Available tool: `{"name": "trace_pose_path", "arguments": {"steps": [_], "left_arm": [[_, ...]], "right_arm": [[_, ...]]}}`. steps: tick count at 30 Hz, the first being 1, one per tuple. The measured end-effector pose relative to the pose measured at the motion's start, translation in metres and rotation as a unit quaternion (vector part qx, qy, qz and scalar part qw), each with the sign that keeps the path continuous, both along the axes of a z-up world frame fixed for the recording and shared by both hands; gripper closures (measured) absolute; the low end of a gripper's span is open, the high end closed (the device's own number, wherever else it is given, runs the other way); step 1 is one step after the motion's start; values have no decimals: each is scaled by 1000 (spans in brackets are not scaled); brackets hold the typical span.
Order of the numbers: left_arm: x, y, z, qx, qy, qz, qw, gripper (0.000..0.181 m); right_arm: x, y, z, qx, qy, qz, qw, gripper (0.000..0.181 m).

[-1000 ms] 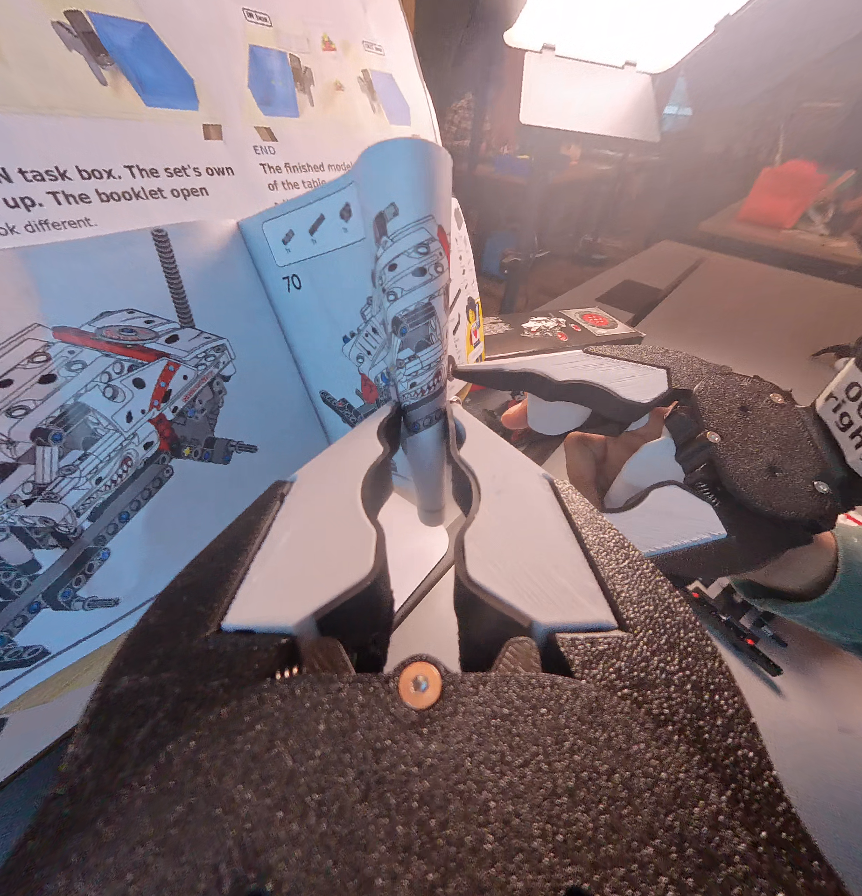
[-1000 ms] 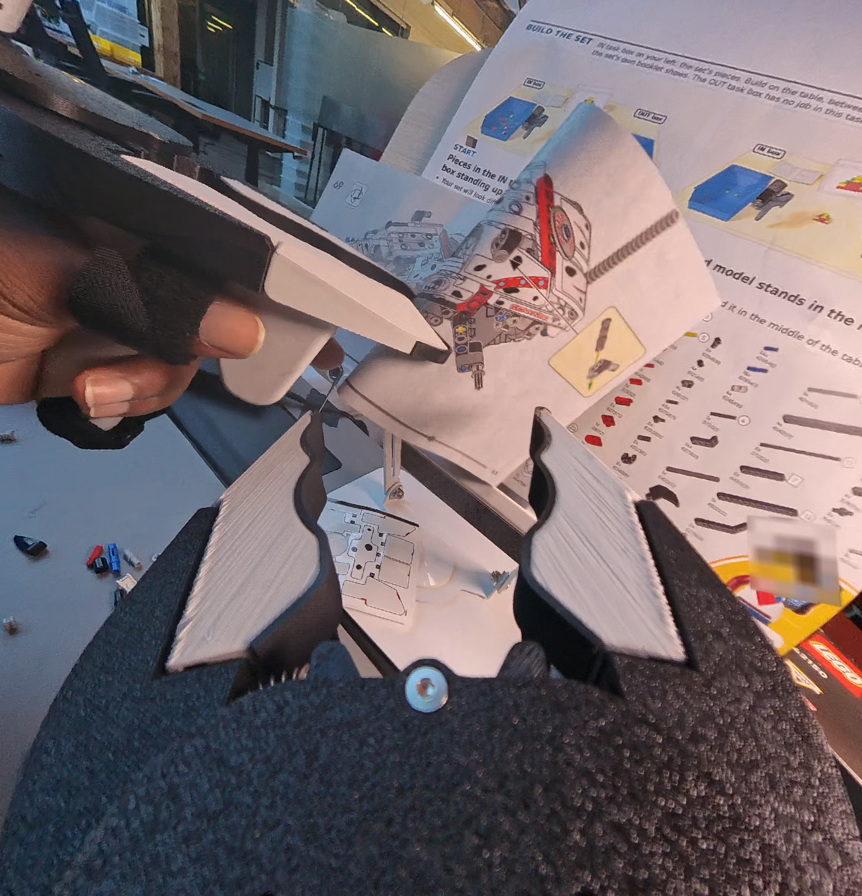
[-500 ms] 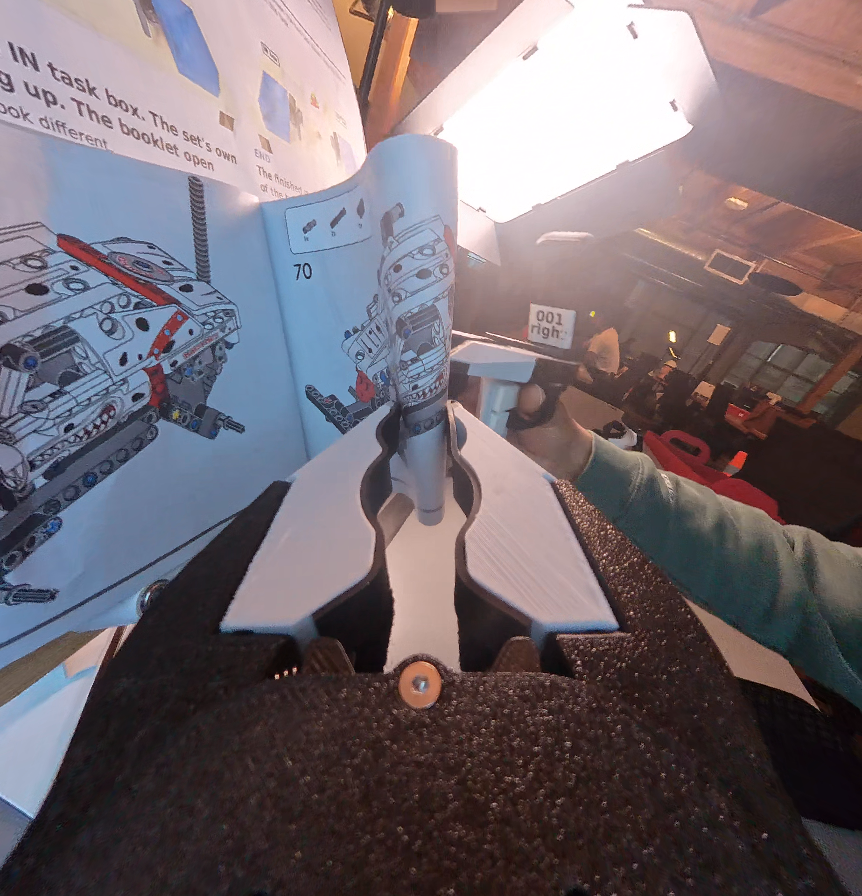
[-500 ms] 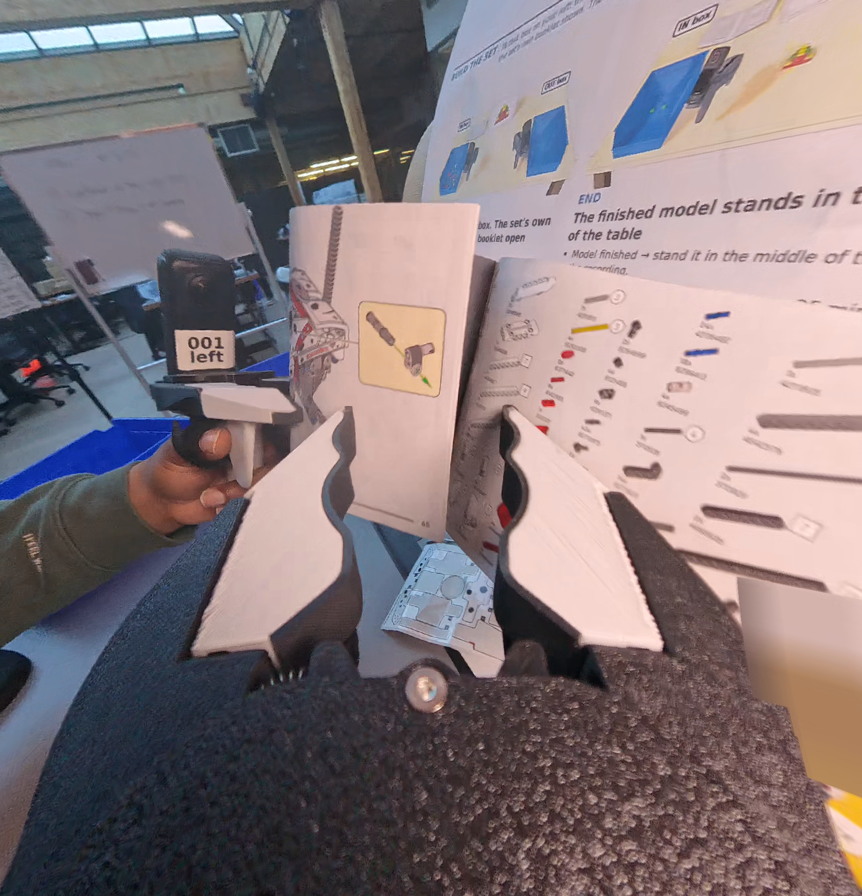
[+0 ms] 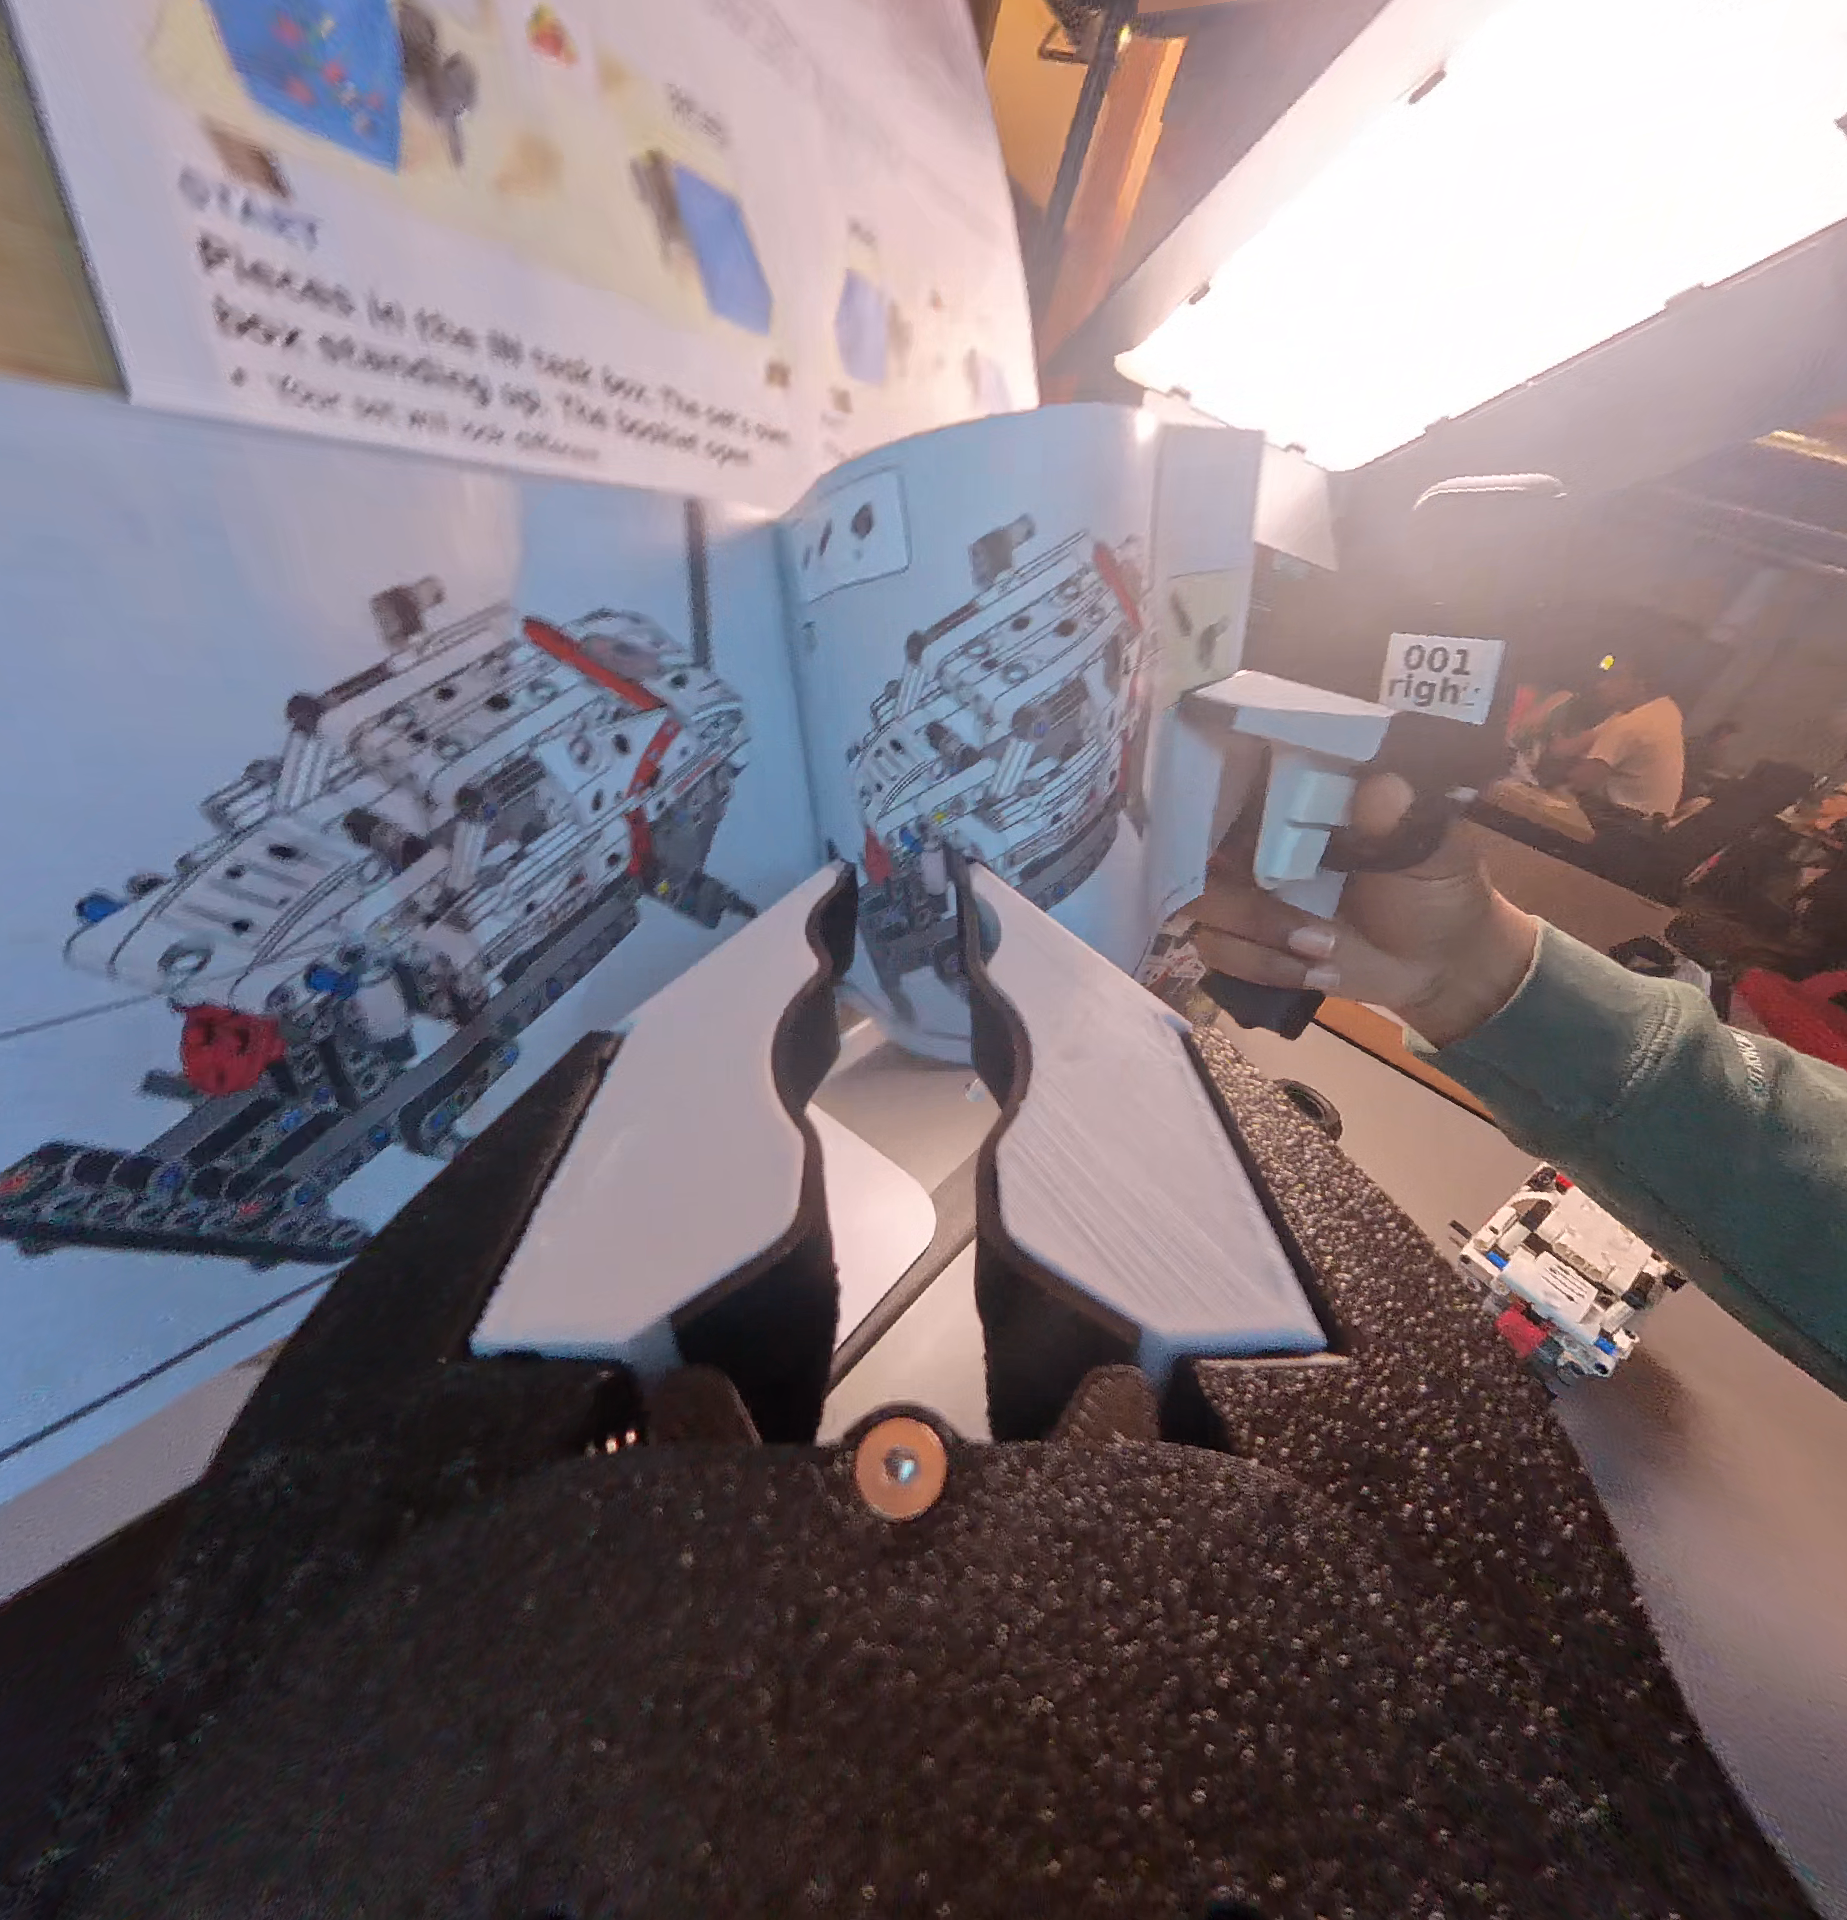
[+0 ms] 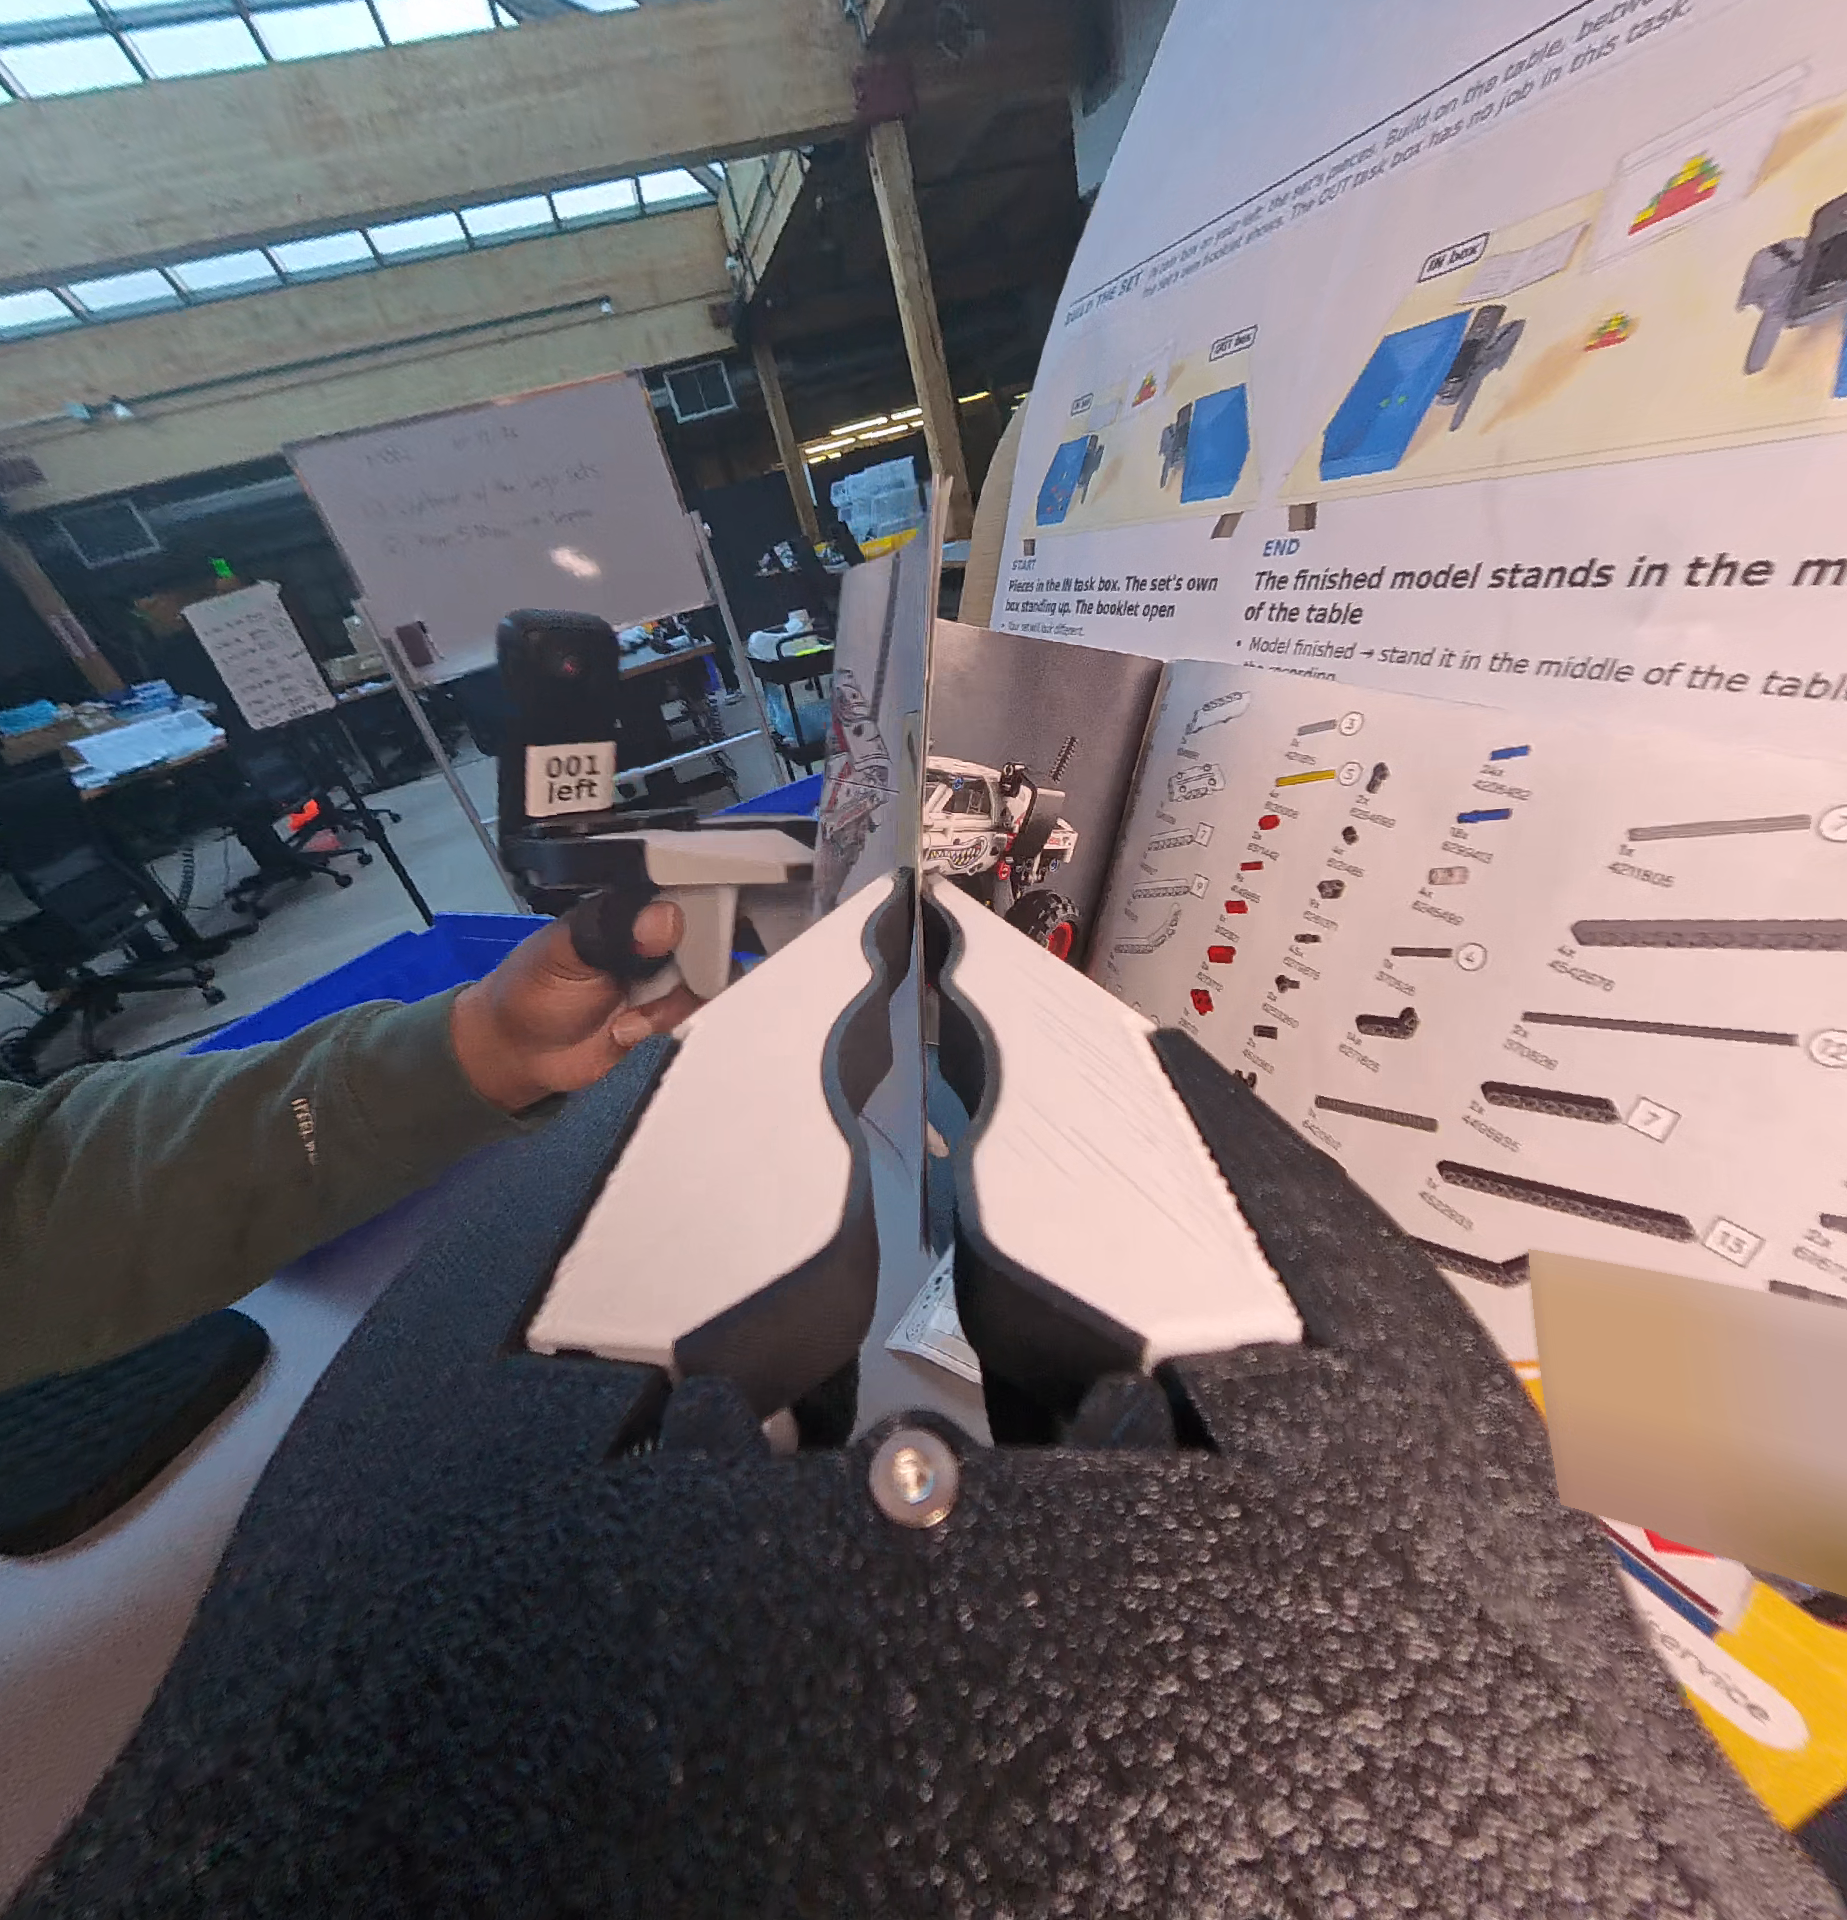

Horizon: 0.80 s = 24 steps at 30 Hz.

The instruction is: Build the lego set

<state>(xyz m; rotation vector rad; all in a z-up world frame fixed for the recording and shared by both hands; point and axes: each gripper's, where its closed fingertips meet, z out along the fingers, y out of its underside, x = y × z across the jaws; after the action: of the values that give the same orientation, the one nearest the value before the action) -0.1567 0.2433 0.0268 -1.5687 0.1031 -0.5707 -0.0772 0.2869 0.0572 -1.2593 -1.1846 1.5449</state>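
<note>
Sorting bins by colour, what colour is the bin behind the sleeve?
Blue bin, right wrist view.

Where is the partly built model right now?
In the left wrist view, the model sits on the grey table at the right edge, just below the person's green sleeve and right of the left gripper.

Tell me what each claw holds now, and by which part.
The right claw is shut on a booklet page, pinching its free edge near the bottom. The left claw is slightly open and holds nothing; the page stands just beyond its tips.

Right gripper [image 6: 917, 894] pinches booklet page [image 6: 920, 727] — edge-on, upright.
</note>
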Motion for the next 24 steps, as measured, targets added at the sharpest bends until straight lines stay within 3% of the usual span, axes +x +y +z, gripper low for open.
{"name": "trace_pose_path", "arguments": {"steps": [4,5,8,12,14,18,21,24], "left_arm": [[31,0,22,11,47,6,999,131],[35,4,22,4,64,15,998,130],[31,17,19,-7,118,56,991,154],[21,18,15,-17,71,46,996,159],[6,16,9,-19,63,61,996,181],[-3,12,-2,-32,62,66,995,181],[17,0,16,11,71,54,996,154],[39,3,13,5,116,53,992,133]], "right_arm": [[-3,-6,0,5,1,-7,1000,181],[-4,-10,0,4,2,0,1000,181],[-6,-14,2,13,4,-6,1000,181],[1,-6,-4,12,-6,-15,1000,181],[8,0,-2,-5,8,-15,1000,181],[13,5,-8,-17,6,-17,1000,181],[10,5,-11,-16,5,-25,1000,181],[4,2,-12,-21,6,-21,1000,181]]}}
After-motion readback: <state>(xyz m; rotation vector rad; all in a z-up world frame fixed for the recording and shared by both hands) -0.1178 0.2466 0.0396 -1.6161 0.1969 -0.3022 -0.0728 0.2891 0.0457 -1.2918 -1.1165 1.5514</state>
